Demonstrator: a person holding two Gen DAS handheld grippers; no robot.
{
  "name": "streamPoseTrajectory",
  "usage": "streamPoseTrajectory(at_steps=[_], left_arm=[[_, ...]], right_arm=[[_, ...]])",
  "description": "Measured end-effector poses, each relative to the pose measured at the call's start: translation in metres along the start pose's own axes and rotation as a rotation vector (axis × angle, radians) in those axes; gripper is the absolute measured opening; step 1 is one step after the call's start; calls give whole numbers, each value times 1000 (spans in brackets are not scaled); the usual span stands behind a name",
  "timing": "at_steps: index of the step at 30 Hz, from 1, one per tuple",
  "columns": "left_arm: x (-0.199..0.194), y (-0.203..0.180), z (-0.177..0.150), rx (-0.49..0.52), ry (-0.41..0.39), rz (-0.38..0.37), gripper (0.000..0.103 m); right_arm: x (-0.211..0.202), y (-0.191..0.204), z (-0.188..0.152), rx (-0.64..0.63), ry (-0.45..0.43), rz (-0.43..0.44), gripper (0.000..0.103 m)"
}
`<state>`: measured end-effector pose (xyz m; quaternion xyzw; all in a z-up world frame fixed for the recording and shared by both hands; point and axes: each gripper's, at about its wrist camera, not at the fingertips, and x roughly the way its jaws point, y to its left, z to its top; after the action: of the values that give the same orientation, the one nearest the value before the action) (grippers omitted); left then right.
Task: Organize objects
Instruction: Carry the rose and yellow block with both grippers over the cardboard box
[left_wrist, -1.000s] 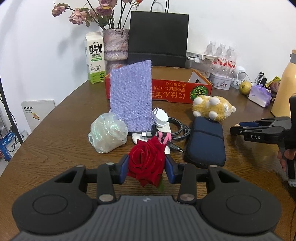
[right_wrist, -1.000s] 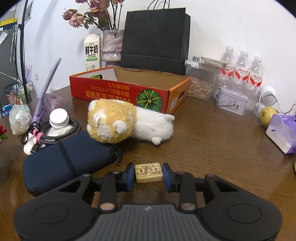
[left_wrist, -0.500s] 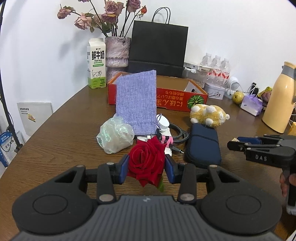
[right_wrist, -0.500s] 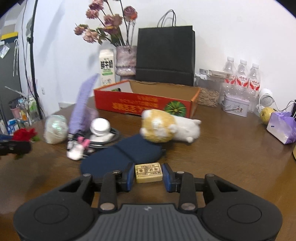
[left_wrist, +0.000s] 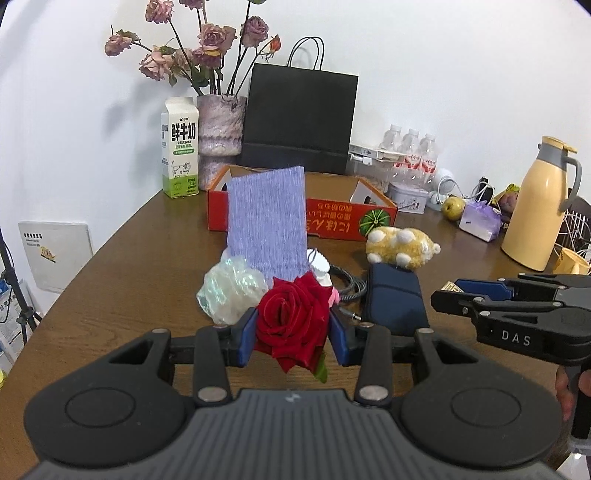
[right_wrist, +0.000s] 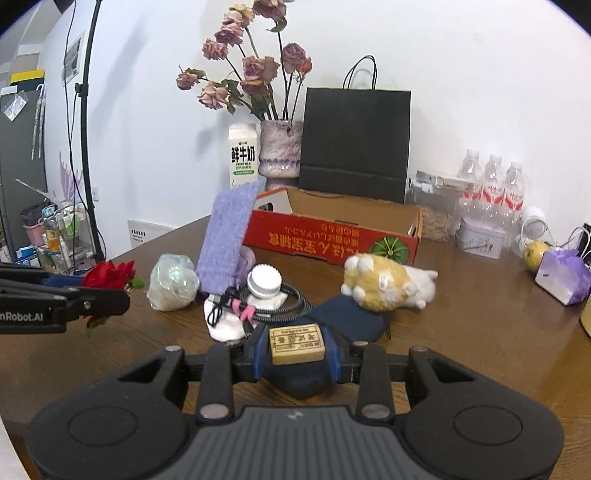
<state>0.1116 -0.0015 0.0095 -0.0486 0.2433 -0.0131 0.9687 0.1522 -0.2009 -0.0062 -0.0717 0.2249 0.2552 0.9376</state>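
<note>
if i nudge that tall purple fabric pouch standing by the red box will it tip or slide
The tall purple woven fabric pouch probably tips: it stands upright on a narrow base. It looks light and floppy, so it may fold. The coiled black cable at its foot could snag it.

Black paper bag (left_wrist: 298, 122) at table's 12 o'clock edge; vase of dried roses (left_wrist: 218, 134), milk carton (left_wrist: 180, 147) toward 11; yellow thermos (left_wrist: 535, 206), water bottles (left_wrist: 410, 155) toward 2.

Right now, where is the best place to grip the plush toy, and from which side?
Probably grip the plush toy across its yellow middle, coming from above. It lies on its side on the table with small paws sticking out, and the body looks broad and soft enough.
</note>
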Motion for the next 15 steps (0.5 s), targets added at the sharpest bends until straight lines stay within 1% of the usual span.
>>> streamPoseTrajectory(at_steps=[6, 15], left_arm=[[1, 1, 16, 16, -25, -19, 41], [10, -6, 45, 39, -57, -40, 41]], right_arm=[[2, 10, 15, -14, -18, -6, 31], [13, 8, 40, -19, -39, -11, 31]])
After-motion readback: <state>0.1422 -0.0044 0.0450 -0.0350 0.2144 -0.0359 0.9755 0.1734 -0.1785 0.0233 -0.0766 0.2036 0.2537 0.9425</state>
